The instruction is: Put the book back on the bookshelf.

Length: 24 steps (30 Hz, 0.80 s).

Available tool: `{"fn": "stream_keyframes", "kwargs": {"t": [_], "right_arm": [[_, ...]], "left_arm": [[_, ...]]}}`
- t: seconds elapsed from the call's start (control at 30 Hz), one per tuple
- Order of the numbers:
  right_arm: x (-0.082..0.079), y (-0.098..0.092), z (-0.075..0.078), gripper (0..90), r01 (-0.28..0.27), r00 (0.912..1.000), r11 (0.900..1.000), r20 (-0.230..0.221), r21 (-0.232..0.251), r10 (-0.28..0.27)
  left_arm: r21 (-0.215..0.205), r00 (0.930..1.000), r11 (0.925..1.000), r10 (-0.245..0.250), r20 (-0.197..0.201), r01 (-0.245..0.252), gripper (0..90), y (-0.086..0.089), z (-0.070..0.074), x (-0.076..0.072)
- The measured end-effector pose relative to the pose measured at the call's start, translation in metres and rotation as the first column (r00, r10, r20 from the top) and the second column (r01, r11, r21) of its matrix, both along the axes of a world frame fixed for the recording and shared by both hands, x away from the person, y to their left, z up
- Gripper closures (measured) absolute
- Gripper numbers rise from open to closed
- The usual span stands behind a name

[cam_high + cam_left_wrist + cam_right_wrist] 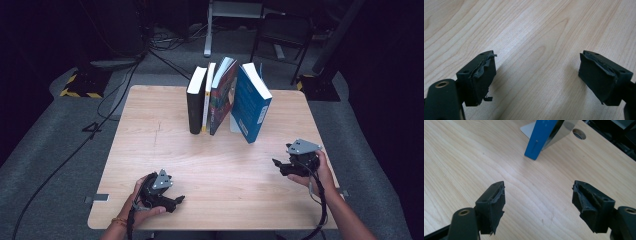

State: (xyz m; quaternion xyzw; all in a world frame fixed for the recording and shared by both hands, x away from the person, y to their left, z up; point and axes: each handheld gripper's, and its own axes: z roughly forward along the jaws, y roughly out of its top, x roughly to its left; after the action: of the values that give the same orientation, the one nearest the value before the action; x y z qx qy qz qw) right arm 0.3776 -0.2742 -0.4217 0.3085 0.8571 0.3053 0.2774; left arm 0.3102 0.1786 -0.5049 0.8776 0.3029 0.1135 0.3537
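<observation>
The right gripper [278, 164] hangs over the wooden table [150, 150] with its jaws spread wide and nothing between them; in the right gripper view only bare wood lies between the worn pads [496, 207]. The blue book [250, 102] stands ahead of this gripper and a little to its left, well apart from it, leaning with its top tilted toward the red-covered book [222, 95] beside it. Past that stand a thin white-and-yellow book [207, 97] and a black book [195, 102], farther off still. What looks like a metal bookend [564, 130] sits behind the blue book, though it is hard to tell. The left gripper [175, 200] lies low near the table's front edge, jaws also wide apart and empty, far from all the books.
</observation>
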Motion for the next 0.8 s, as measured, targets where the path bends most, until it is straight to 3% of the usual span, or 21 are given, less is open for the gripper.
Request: {"fn": "stream_keyframes", "kwargs": {"t": [0.8], "right_arm": [[-0.032,-0.048,-0.044,26.8,0.021,0.9987,1.0,-0.046,0.016,-0.021]], "left_arm": [[0.004,1.0,1.0,0.006,0.001,-0.006,14.4,0.0,0.0,-0.001]]}}
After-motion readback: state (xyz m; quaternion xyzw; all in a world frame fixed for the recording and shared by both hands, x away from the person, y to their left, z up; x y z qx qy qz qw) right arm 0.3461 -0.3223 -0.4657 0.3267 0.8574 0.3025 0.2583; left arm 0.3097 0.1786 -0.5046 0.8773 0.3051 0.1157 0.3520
